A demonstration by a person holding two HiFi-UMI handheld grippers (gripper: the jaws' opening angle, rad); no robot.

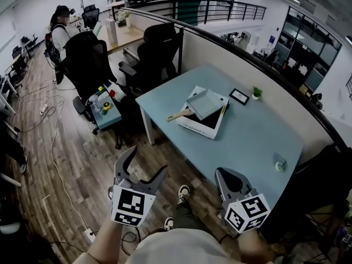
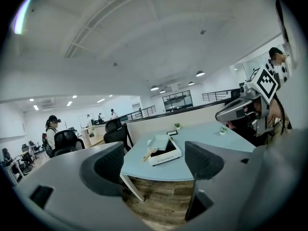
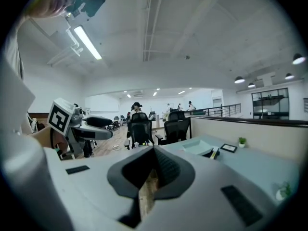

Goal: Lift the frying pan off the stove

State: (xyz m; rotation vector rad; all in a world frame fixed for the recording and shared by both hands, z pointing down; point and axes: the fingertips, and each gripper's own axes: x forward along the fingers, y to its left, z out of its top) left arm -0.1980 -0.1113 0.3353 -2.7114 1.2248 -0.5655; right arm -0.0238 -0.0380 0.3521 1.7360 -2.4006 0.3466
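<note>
A square grey-blue frying pan (image 1: 206, 103) with a wooden handle (image 1: 179, 115) sits on a white stove (image 1: 202, 121) on the light blue table (image 1: 258, 142). Both grippers hang over the floor in front of the table, well short of the pan. My left gripper (image 1: 147, 161) is open and holds nothing. My right gripper (image 1: 224, 175) is shut and holds nothing. In the left gripper view the pan (image 2: 159, 141) and stove (image 2: 166, 154) show far off between the open jaws. In the right gripper view the pan (image 3: 199, 147) lies beyond the shut pads (image 3: 163, 170).
On the table's far side are a small potted plant (image 1: 256, 92) and a black framed item (image 1: 239, 96); a small object (image 1: 281, 164) sits near the right edge. Black office chairs (image 1: 157, 51) and a low cart (image 1: 104, 108) stand left of the table. A partition wall (image 1: 247, 65) backs it.
</note>
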